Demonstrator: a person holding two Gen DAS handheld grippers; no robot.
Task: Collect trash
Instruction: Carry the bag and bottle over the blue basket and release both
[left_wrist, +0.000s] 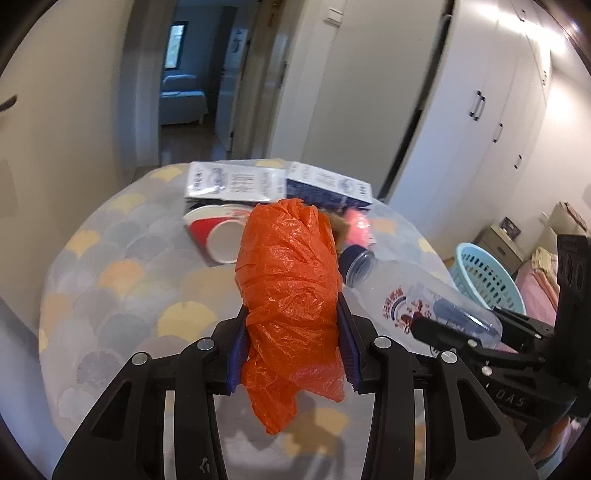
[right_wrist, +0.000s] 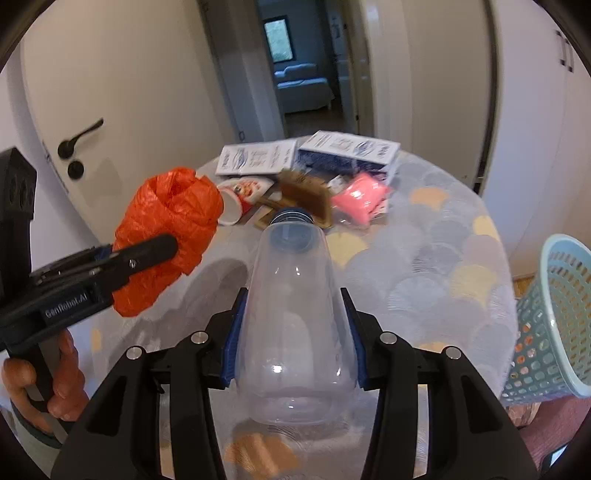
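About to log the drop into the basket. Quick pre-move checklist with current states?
1. Left claw shut on orange bag: ok.
2. Right claw shut on clear bottle: ok.
3. Bottle cap on: ok.
4. Blue basket in view, to the right of the table: ok.
5. Basket mouth unobstructed: cannot tell.
6. Bag's loose tail hangs below the left claw, snag risk: not ok.

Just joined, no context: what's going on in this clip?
A person is clearing trash off a round table with two handheld grippers. The left gripper is shut on a crumpled orange plastic bag; the right gripper is shut on an empty clear bottle. Both are held above the table. A light blue basket stands to the right.
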